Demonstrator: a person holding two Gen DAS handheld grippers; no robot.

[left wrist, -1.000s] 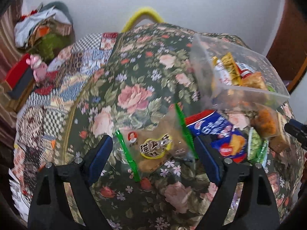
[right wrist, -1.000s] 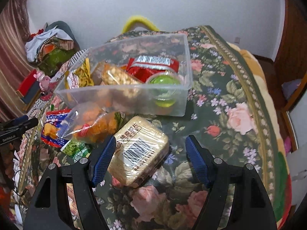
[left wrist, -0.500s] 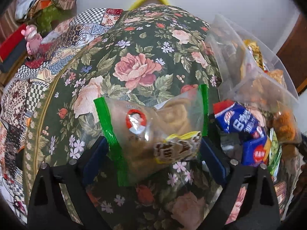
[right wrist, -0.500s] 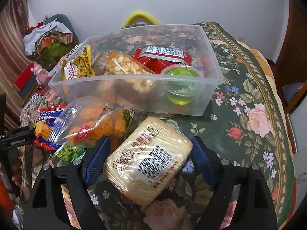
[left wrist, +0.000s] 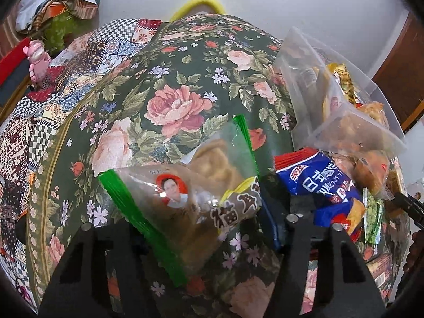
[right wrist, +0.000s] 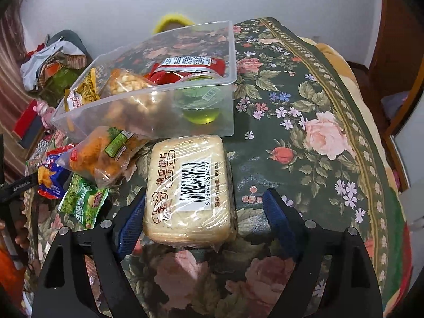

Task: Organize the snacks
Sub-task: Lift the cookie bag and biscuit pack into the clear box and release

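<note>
My left gripper (left wrist: 196,228) is closed on a clear green-edged snack bag (left wrist: 190,198) that fills the gap between its jaws. A blue chip packet (left wrist: 326,190) lies to its right, below the clear plastic bin (left wrist: 341,122). My right gripper (right wrist: 204,212) is open, its jaws on either side of a wrapped pale biscuit pack (right wrist: 189,190) lying on the floral cloth. The clear bin (right wrist: 148,124) stands just beyond it and holds a red packet (right wrist: 185,66), a green jelly cup (right wrist: 198,103) and other snacks.
An orange snack bag (right wrist: 98,156), a green pea packet (right wrist: 83,202) and a blue packet (right wrist: 47,177) lie left of the biscuit pack. The floral cloth (right wrist: 318,137) stretches right to its bordered edge. Clutter (left wrist: 53,8) lies at the far left by the wall.
My left gripper has closed in on the green-edged bag, which now sits tilted between the jaws. My right gripper has moved forward around the biscuit pack, still open.
</note>
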